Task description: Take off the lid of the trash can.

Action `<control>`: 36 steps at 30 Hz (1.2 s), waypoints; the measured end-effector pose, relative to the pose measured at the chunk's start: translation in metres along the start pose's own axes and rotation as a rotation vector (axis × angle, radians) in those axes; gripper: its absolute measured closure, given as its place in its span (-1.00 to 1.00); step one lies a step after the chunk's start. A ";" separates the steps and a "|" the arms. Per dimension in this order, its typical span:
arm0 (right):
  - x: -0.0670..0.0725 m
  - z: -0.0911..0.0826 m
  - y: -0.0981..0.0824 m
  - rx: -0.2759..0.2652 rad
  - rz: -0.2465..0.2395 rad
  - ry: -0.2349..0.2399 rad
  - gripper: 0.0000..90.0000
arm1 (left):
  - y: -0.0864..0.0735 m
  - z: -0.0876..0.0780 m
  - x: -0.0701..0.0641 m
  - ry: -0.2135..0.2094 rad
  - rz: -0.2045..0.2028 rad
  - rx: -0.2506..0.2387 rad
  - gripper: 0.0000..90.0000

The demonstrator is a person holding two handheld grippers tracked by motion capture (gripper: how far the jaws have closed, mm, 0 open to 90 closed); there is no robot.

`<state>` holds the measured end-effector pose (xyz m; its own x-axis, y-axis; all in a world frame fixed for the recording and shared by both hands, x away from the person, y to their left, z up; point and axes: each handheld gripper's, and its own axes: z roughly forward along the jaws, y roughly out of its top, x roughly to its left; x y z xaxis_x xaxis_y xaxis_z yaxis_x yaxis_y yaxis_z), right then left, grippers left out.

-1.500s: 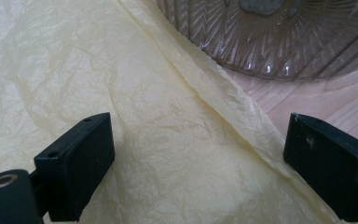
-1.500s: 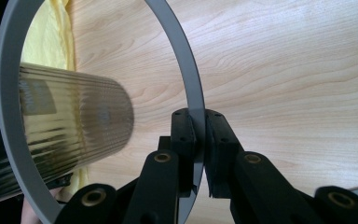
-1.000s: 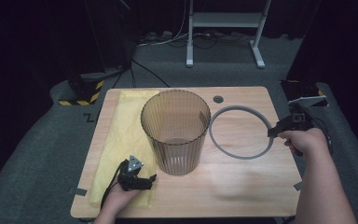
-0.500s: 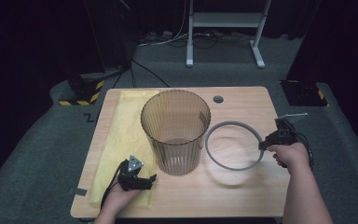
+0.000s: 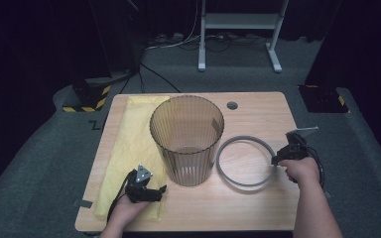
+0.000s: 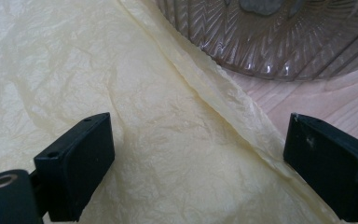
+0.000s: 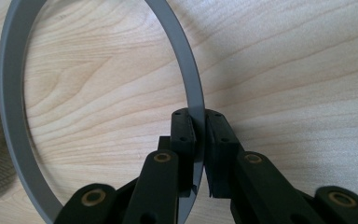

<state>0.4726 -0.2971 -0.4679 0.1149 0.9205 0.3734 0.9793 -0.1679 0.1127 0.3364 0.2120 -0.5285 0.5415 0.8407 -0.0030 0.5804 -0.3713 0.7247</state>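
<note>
My left gripper (image 5: pixel 151 191) is matte black with a grey three-cornered plate (image 5: pixel 142 174) on top and a black cable (image 5: pixel 118 201) trailing back along the forearm. Its jaws are blocky black pads (image 6: pixel 77 158), each with small round holes, on a link with a brass-ringed pivot. My right gripper (image 7: pixel 199 135) is black too, its ribbed pads on arms with brass-coloured pivot rings; its cable loops beside the wrist. Both forearms are bare, no sleeves.

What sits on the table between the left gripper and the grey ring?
In the high view, the ribbed clear bin stands between the left gripper and the grey ring, which the right gripper clamps at its right side.
</note>
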 end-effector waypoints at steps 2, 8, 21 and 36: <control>-0.001 0.002 0.000 -0.001 -0.001 -0.006 0.86 | 0.000 0.000 0.000 0.000 0.004 0.003 -0.81; -0.004 0.007 -0.002 0.003 0.004 -0.007 0.85 | 0.000 0.000 0.000 0.000 0.004 0.003 -0.81; -0.002 0.009 -0.006 -0.042 -0.029 -0.041 0.60 | 0.000 0.000 0.000 -0.001 0.003 0.003 -0.81; 0.030 -0.003 -0.042 -0.297 -0.307 -0.133 0.26 | 0.000 -0.001 0.000 -0.002 0.005 0.003 -0.81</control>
<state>0.4349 -0.2635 -0.4589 -0.1342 0.9777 0.1616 0.8836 0.0442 0.4661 0.3361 0.2125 -0.5283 0.5459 0.8378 -0.0008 0.5796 -0.3770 0.7224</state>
